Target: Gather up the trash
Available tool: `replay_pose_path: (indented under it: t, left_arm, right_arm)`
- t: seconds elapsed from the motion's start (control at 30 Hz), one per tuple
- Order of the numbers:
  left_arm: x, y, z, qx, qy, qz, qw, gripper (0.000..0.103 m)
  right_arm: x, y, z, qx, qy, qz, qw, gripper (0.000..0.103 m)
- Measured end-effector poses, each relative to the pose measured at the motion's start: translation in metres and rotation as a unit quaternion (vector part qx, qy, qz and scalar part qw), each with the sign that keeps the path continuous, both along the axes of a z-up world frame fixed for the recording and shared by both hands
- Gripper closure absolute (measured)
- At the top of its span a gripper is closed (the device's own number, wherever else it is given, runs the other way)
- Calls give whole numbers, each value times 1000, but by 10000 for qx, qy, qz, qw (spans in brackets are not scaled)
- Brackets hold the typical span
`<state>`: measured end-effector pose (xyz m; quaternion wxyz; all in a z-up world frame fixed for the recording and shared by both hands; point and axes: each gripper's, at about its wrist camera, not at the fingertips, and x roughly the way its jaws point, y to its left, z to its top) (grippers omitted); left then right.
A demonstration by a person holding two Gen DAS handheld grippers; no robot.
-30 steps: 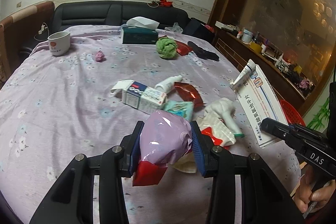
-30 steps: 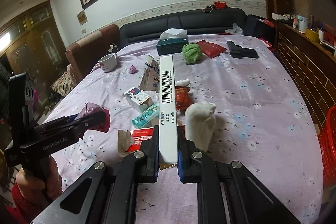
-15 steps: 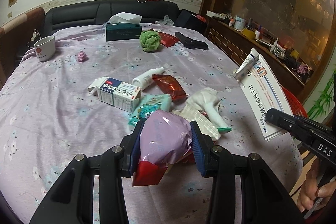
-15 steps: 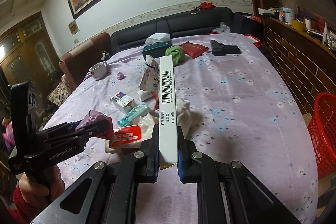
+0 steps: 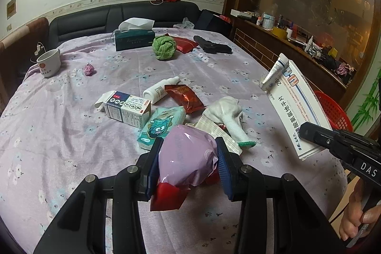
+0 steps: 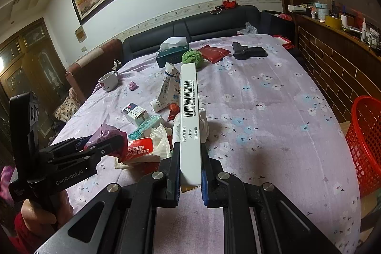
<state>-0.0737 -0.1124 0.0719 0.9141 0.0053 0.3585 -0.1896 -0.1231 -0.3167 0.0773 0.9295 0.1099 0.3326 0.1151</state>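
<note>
Left tongs [image 5: 188,156] clamping purple bag [image 5: 187,155], right tongs [image 6: 189,170] pinching white box [image 6: 189,116]

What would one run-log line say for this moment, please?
left claw: shut on purple bag | right claw: shut on white box | red basket: beside table, right | litter left on table

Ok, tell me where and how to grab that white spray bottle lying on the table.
Grip the white spray bottle across the middle of its round body, coming down from above. It lies flat, cap pointing away, so a claw can straddle it. A red foil packet touches one side, so stay nearer the cap.
</note>
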Motion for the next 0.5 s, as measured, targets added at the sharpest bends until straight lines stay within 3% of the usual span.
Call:
replay_pose_path:
  t: [0.5]
  left_arm:
    - [-5, -1, 4, 16, -64, 6, 10000, 62]
  right_arm:
    - [-6, 1, 3, -48, -25, 22, 10000, 89]
